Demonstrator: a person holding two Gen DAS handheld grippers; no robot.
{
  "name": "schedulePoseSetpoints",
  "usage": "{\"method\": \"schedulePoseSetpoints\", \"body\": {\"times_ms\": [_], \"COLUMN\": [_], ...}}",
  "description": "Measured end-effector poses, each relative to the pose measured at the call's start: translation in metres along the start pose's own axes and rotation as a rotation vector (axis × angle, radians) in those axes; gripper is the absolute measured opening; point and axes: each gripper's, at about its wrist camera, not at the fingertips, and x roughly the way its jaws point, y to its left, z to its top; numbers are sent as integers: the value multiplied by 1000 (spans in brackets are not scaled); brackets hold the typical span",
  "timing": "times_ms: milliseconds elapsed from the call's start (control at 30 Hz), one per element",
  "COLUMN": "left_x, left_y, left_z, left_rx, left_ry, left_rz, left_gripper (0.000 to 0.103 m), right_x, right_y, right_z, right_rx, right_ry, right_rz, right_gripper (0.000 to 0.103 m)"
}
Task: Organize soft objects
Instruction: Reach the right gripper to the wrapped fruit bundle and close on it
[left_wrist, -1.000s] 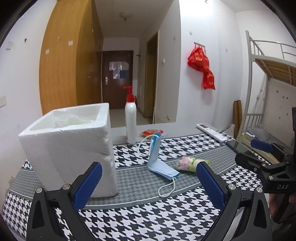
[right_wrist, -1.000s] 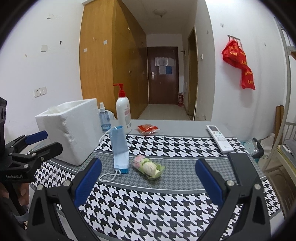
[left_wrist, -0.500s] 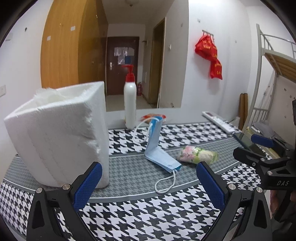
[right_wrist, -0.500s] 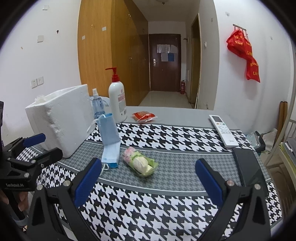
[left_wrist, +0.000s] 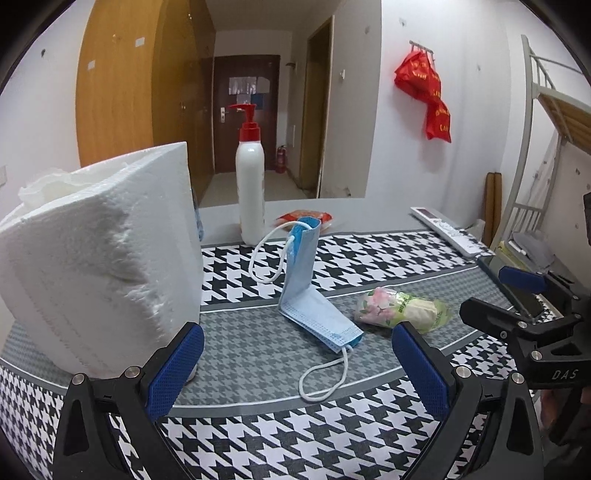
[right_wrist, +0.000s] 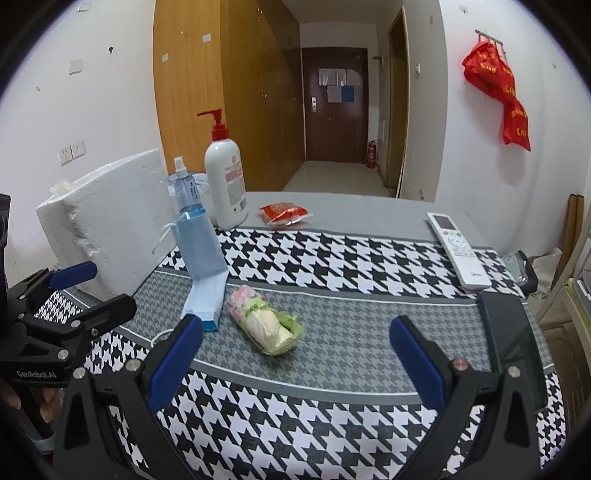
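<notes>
A folded blue face mask (left_wrist: 310, 295) (right_wrist: 203, 266) stands bent on the houndstooth tablecloth, its ear loop trailing toward me. A small green-and-pink wrapped soft packet (left_wrist: 402, 312) (right_wrist: 267, 325) lies just right of it. A white foam box (left_wrist: 99, 258) (right_wrist: 107, 225) stands at the left. My left gripper (left_wrist: 297, 363) is open and empty, low over the cloth in front of the mask. My right gripper (right_wrist: 295, 354) is open and empty, just in front of the packet. Each gripper shows in the other's view.
A white pump bottle (left_wrist: 251, 184) (right_wrist: 225, 184), a blue spray bottle (right_wrist: 184, 188) and a red snack packet (right_wrist: 284, 214) stand behind the mask. A white remote (right_wrist: 458, 247) and a black phone (right_wrist: 509, 332) lie at the right. A bunk bed frame (left_wrist: 535, 129) stands right of the table.
Both grippers have dropped lower and moved closer to the table; the mask and packet look larger. Nothing on the table has moved and both grippers stay open.
</notes>
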Motion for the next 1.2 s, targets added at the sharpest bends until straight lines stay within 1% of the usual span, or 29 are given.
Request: {"method": "schedulePoseSetpoints", "body": {"times_ms": [67, 333, 433, 567, 700, 833, 900, 933, 967, 1100, 1133, 1167, 1200], "left_x": [6, 30, 38, 47, 57, 60, 61, 61, 61, 68, 68, 68, 68], "left_y": [-2, -1, -5, -6, -3, 0, 0, 0, 1, 4, 4, 5, 5], "left_z": [2, 9, 9, 8, 7, 7, 7, 7, 7, 6, 6, 6, 6], "left_rx": [6, -28, -8, -12, -29, -40, -37, -39, -40, -43, -44, -44, -43], "left_ry": [9, 74, 86, 123, 160, 175, 176, 175, 177, 202, 205, 208, 210], "left_rz": [10, -3, 18, -5, -3, -4, -3, -4, -1, 12, 9, 6, 4], "left_gripper": [102, 102, 102, 102, 102, 102, 102, 102, 102, 102, 102, 102, 102], "right_x": [4, 18, 25, 35, 42, 50, 55, 57, 59, 66, 68, 71, 73], "right_y": [-2, -4, -6, -6, -1, 1, 1, 1, 2, 6, 7, 8, 9], "right_z": [0, 7, 8, 8, 8, 10, 10, 10, 10, 9, 9, 8, 8], "right_rx": [-1, -25, -30, -42, -71, -90, -104, -107, -115, -149, -154, -158, -162], "right_ry": [12, 47, 71, 103, 126, 146, 158, 166, 175, 204, 210, 220, 228], "right_rz": [-3, 15, 18, 40, 71, 92, 106, 112, 122, 140, 150, 159, 162], "right_gripper": [102, 102, 102, 102, 102, 102, 98, 93, 87, 78, 73, 70, 70]}}
